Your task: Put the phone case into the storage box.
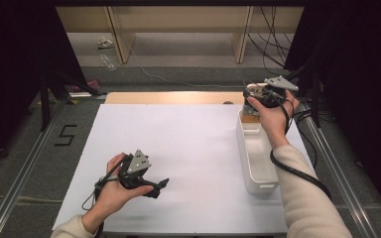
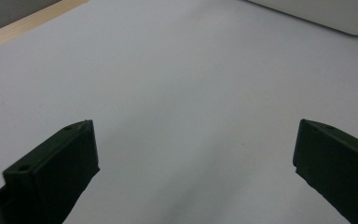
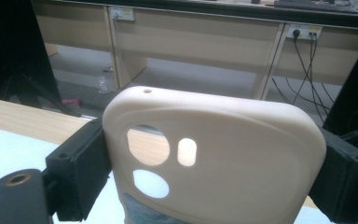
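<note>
Phone case held up at the far end of a white table

From the high view, the right gripper (image 1: 258, 94) is raised beyond the far end of a long white tray (image 1: 256, 157) at the table's (image 1: 188, 144) right edge, while the left gripper (image 1: 151, 187) rests low near the front, well apart from it. In the left gripper view its jaws stand spread wide over bare white surface, nothing between them — the tray's wall shows at top right. In the right gripper view the jaws pinch a cream phone case (image 3: 223, 158) by its two long sides, upright, camera cut-outs at left.
</note>
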`<state>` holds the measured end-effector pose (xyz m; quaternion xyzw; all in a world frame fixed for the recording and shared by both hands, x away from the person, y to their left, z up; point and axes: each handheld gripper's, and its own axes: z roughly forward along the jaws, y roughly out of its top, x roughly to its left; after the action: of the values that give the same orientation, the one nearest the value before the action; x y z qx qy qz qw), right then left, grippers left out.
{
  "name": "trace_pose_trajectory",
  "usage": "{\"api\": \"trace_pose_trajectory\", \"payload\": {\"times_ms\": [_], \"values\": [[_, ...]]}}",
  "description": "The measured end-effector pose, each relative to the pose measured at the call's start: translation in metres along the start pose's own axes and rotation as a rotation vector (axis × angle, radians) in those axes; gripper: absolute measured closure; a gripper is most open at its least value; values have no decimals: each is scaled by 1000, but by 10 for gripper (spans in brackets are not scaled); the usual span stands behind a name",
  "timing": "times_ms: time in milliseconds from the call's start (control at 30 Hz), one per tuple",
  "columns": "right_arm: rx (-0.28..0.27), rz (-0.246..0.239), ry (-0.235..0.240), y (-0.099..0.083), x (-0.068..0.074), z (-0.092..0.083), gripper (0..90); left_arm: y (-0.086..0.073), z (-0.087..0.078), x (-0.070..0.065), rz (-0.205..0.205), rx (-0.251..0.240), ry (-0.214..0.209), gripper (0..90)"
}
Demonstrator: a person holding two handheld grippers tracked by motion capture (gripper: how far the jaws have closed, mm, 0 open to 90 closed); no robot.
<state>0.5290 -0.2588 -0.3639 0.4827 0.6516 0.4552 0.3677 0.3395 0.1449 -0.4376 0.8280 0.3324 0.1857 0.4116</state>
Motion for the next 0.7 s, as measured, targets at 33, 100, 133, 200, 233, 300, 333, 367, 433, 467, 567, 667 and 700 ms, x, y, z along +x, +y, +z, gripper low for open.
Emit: {"api": "trace_pose_trajectory", "payload": {"times_ms": [33, 100, 133, 200, 233, 300, 333, 367, 433, 467, 567, 667, 700], "values": [[0, 0, 1, 0, 0, 0, 129, 0, 0, 0, 0, 0, 0, 0], [1, -4, 0, 0, 0, 1, 129, 0, 0, 0, -1, 0, -1, 0], [1, -4, 0, 0, 0, 1, 129, 0, 0, 0, -1, 1, -2, 0], [2, -6, -1, -1, 0, 1, 129, 0, 0, 0, 0, 1, -2, 0], [3, -4, -2, -1, 0, 2, 129, 0, 0, 0, 0, 1, 0, 0], [5, -7, -3, -1, -1, 2, 129, 0, 0, 0, 0, 0, 0, 0], [8, -6, -3, -2, -1, 2, 129, 0, 0, 0, 0, 1, -1, 0], [8, -4, -3, -2, -1, 2, 129, 0, 0, 0, -1, 1, -2, 0], [8, -2, -3, -3, -1, 3, 129, 0, 0, 0, -1, -1, -2, 0], [8, -2, -3, -3, -1, 3, 129, 0, 0, 0, -1, 0, -1, 0], [14, -9, 2, -4, -1, 4, 128, 0, 0, 0, -1, 1, -2, 0], [14, -11, 0, -5, -1, 5, 128, 0, 0, 0, -1, -1, -1, 0], [15, -9, -1, -5, -1, 6, 128, 0, 0, 0, -1, 0, -1, 0]]}}
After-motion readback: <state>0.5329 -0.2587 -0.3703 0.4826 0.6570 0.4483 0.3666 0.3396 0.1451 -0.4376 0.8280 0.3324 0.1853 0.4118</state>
